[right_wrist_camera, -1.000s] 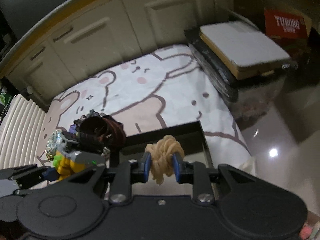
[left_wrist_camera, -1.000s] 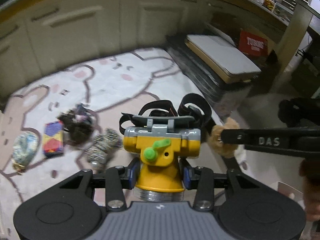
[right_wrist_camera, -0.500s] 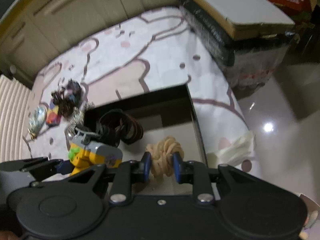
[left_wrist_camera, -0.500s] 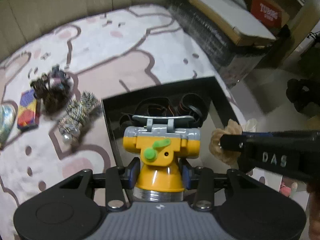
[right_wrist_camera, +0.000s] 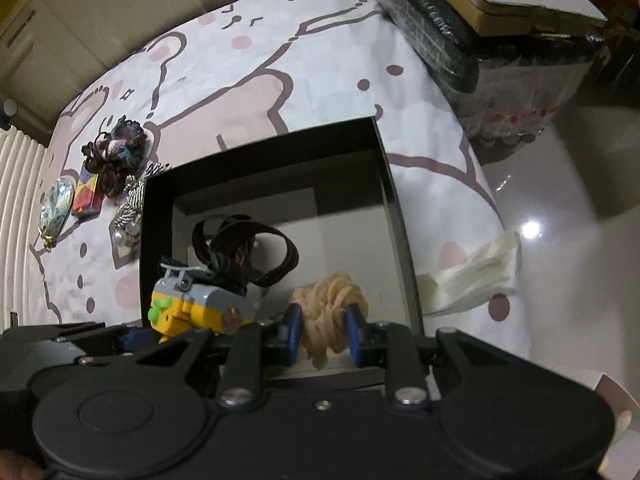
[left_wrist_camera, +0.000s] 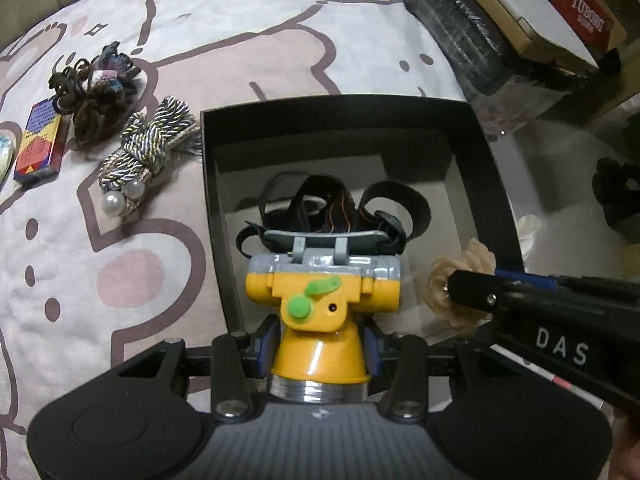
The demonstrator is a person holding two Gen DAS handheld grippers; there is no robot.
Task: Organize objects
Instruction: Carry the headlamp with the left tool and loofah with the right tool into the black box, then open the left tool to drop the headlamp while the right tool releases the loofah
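Left gripper [left_wrist_camera: 319,344] clamped yellow headlamp [left_wrist_camera: 323,296]; right gripper [right_wrist_camera: 323,330] squeezed beige scrunchie [right_wrist_camera: 328,304], both w/ black box [left_wrist_camera: 340,116] right below them.

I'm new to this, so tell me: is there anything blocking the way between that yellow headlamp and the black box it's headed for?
Nothing visible blocks it. The yellow headlamp, gripped in the left tongs, hangs over the open black box, its strap dangling inside. The beige scrunchie in the right tongs is alongside, apart.
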